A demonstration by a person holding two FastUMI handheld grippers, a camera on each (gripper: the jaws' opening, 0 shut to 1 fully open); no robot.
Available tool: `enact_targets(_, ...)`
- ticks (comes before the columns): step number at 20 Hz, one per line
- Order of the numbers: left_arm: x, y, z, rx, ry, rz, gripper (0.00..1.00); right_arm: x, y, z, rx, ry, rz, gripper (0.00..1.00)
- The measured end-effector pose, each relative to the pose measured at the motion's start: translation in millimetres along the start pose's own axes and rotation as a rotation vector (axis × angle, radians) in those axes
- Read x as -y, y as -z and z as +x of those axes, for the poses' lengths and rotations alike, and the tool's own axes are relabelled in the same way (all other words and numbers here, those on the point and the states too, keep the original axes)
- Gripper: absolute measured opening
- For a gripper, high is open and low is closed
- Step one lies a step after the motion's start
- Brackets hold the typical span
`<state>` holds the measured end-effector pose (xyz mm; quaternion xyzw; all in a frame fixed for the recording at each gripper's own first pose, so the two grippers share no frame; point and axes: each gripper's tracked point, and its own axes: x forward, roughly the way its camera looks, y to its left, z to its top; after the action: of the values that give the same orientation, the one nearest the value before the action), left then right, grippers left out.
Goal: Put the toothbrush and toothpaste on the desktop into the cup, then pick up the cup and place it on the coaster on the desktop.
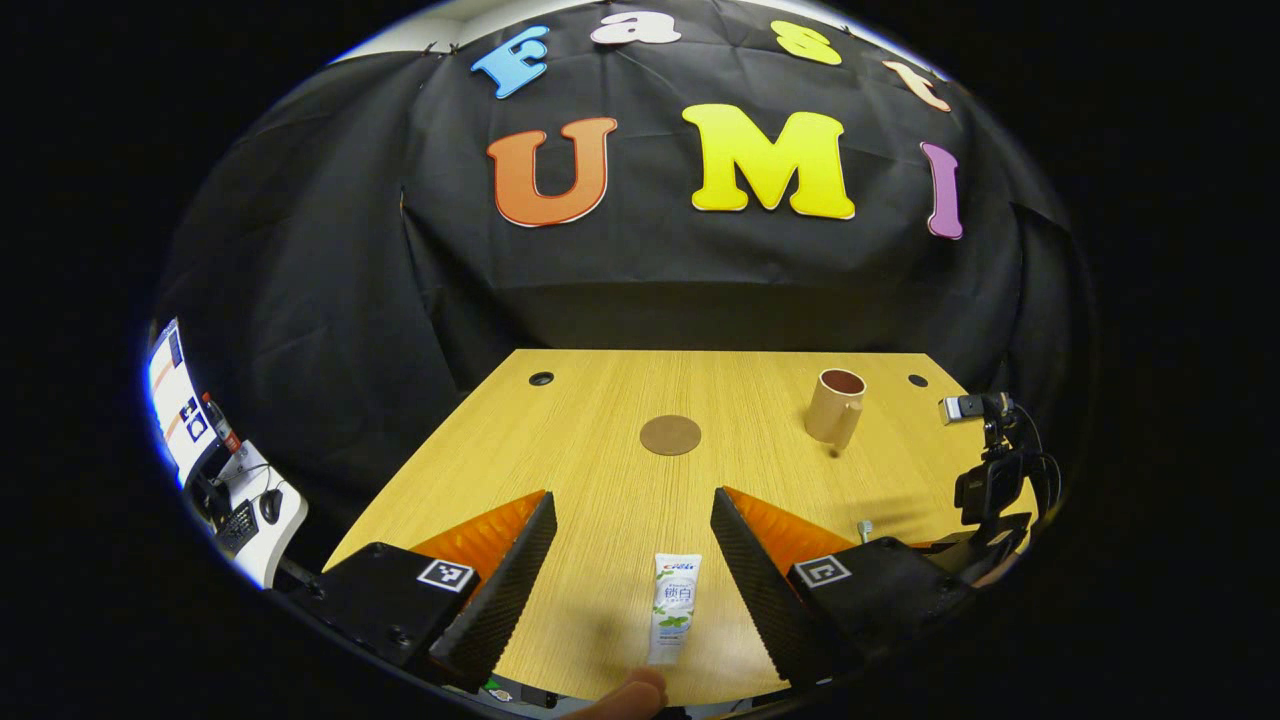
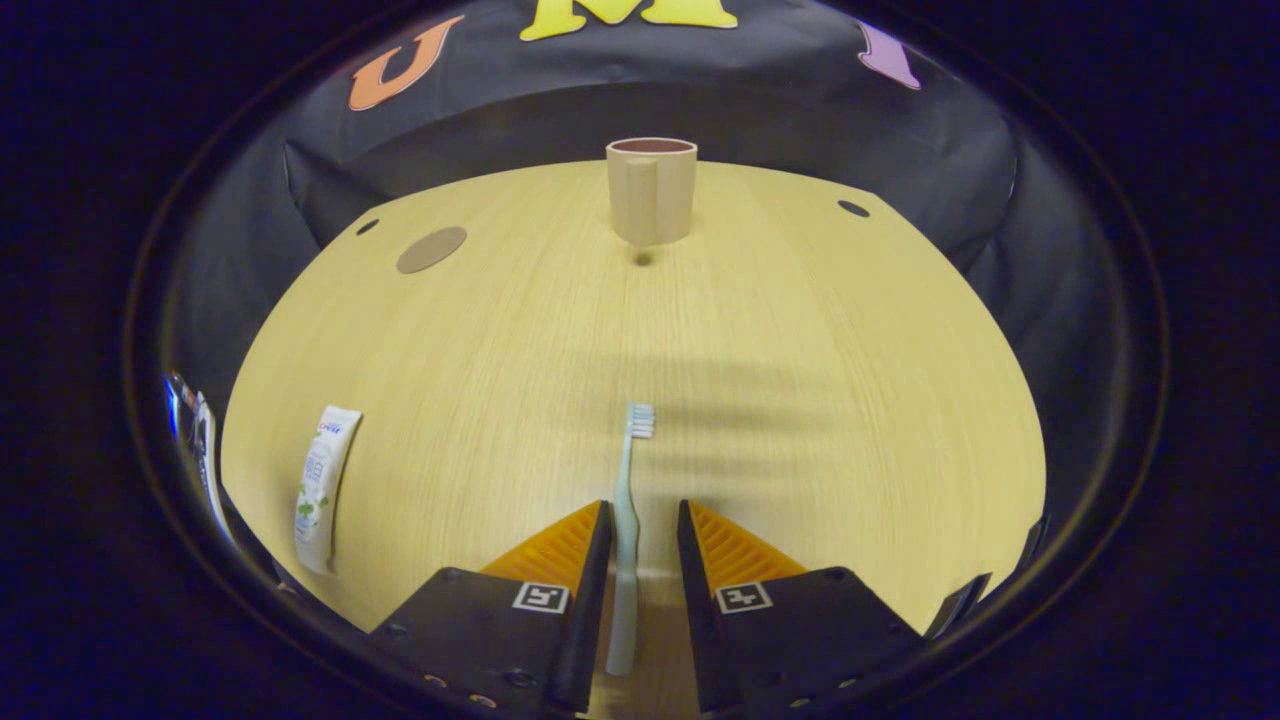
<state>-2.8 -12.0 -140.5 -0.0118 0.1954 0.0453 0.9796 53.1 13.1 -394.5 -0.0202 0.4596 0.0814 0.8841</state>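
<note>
A white toothpaste tube (image 1: 675, 608) lies flat on the wooden table, between the wide-apart fingers of my open left gripper (image 1: 633, 500) and not touching either. A fingertip (image 1: 625, 695) shows just below the tube. My right gripper (image 2: 643, 512) straddles the handle of a pale green toothbrush (image 2: 630, 470). Its jaws are narrow but open, with a gap on the right side of the handle. The brush head (image 2: 640, 420) points toward a tan cup (image 2: 650, 190) standing upright at the far side. A round brown coaster (image 2: 432, 249) lies left of the cup.
The cup (image 1: 835, 405) stands right of the coaster (image 1: 670, 435) on the table (image 1: 600, 400). A black camera rig with cables (image 1: 985, 480) sits at its right edge. Two cable holes (image 1: 541, 379) mark the far corners. A desk with a screen (image 1: 190, 410) stands left.
</note>
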Motion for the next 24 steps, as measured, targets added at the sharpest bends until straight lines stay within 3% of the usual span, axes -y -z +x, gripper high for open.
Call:
enact_targets(5, -5, 6, 3, -0.012, 0.001, 0.020, 1.00, -5, 4, -2, -0.007, -0.008, -0.040, 0.29)
enact_targets(8, -11, 12, 7, -0.019, -0.003, 0.032, 1.00, -4, 6, -4, 0.000, 0.044, -0.092, 0.07)
enact_targets(12, -19, 37, 11, -0.046, -0.004, 0.040, 1.00, -1, 5, -6, -0.017, 0.071, -0.038, 0.07)
enact_targets(13, -21, 51, 16, -0.073, 0.000, 0.044, 1.00, 1, 9, -6, 0.000, 0.077, -0.054, 0.02)
enact_targets(17, -27, 87, 20, -0.154, 0.008, 0.056, 1.00, 2, 14, -12, -0.006, 0.061, -0.021, 0.02)
enact_targets(24, 18, 144, 57, -0.278, 0.119, 0.037, 1.00, 17, -17, -77, 0.102, 0.055, 0.043, 0.02)
